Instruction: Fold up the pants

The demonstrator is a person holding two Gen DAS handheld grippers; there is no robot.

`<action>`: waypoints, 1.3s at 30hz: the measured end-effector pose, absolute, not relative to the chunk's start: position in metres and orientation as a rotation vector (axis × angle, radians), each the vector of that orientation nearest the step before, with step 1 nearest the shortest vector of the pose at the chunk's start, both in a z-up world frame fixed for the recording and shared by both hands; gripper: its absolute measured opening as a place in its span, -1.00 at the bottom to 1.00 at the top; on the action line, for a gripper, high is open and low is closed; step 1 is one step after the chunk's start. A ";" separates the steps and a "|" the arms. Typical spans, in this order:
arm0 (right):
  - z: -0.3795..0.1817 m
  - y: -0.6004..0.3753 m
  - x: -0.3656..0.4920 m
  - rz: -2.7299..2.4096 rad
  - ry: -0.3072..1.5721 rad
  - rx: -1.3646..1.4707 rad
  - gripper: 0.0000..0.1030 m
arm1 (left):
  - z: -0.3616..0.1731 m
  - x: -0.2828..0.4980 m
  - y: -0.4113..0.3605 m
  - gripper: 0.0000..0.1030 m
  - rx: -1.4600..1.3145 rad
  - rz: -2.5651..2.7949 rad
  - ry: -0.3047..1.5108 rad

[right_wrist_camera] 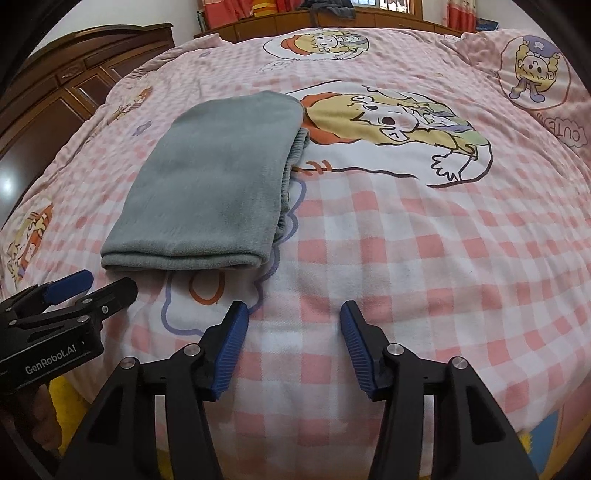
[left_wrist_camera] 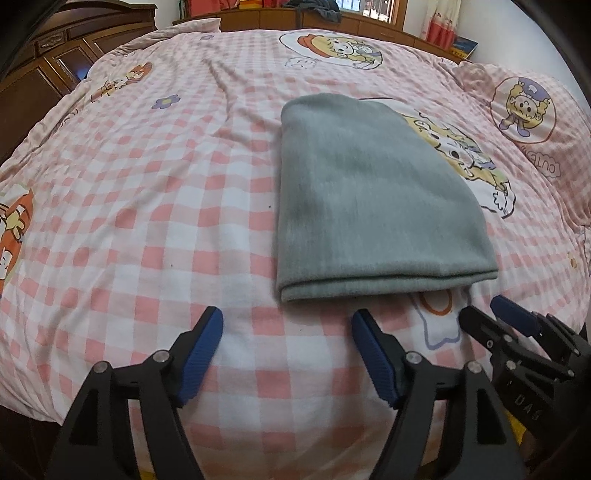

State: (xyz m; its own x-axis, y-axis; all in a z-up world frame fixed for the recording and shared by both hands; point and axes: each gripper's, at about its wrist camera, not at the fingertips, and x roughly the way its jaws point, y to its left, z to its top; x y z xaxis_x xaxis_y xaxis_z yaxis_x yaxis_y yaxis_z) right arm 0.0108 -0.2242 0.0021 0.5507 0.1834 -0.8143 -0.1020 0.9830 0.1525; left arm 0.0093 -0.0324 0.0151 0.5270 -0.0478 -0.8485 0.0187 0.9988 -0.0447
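Observation:
The grey-green pants [left_wrist_camera: 369, 192] lie folded into a thick rectangle on the pink checked bedcover [left_wrist_camera: 147, 206], their folded edge towards me. In the right wrist view the pants [right_wrist_camera: 214, 184] show a gathered waistband [right_wrist_camera: 295, 158] along their right side. My left gripper [left_wrist_camera: 288, 314] is open just short of the near edge of the pants, with only bedcover between its blue pads. My right gripper [right_wrist_camera: 293, 306] is open too, to the right of the near corner of the pants, holding nothing. Each gripper appears in the other's view: right gripper [left_wrist_camera: 484, 308], left gripper [right_wrist_camera: 109, 280].
The bedcover [right_wrist_camera: 406, 240] carries large cartoon prints. A dark wooden wardrobe [left_wrist_camera: 55, 59] stands at the left and a wooden shelf [right_wrist_camera: 369, 18] with cloth on it runs behind the bed. A pillow [left_wrist_camera: 524, 107] lies at the far right. The bed's near edge is just below the grippers.

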 end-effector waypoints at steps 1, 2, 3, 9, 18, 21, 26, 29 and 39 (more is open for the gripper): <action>0.002 -0.223 0.011 0.168 0.972 0.089 0.03 | 0.015 0.009 -0.032 0.48 -0.034 -0.040 1.015; 0.002 -0.223 0.011 0.167 0.971 0.089 0.04 | 0.015 0.009 -0.032 0.49 -0.034 -0.041 1.015; 0.002 -0.223 0.011 0.167 0.972 0.091 0.04 | 0.015 0.009 -0.032 0.49 -0.035 -0.042 1.015; 0.002 -0.223 0.011 0.167 0.971 0.092 0.07 | 0.015 0.009 -0.032 0.50 -0.037 -0.043 1.014; 0.002 -0.222 0.011 0.168 0.969 0.091 0.11 | 0.014 0.009 -0.033 0.52 -0.032 -0.035 1.006; 0.002 -0.222 0.011 0.168 0.968 0.090 0.13 | 0.012 0.008 -0.035 0.51 -0.022 -0.035 1.003; 0.002 -0.221 0.011 0.167 0.968 0.091 0.15 | 0.012 0.007 -0.035 0.51 -0.026 -0.035 1.003; 0.002 -0.221 0.010 0.166 0.968 0.091 0.16 | 0.012 0.007 -0.035 0.51 -0.026 -0.035 1.003; 0.002 -0.221 0.010 0.167 0.967 0.091 0.18 | 0.012 0.007 -0.035 0.51 -0.027 -0.035 1.003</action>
State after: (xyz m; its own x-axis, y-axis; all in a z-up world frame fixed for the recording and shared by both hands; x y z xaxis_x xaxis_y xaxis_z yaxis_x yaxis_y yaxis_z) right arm 0.0104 -0.2215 0.0017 0.5560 0.1822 -0.8109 -0.1008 0.9833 0.1519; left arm 0.0072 -0.0346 0.0118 0.5373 -0.0420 -0.8424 0.0175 0.9991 -0.0386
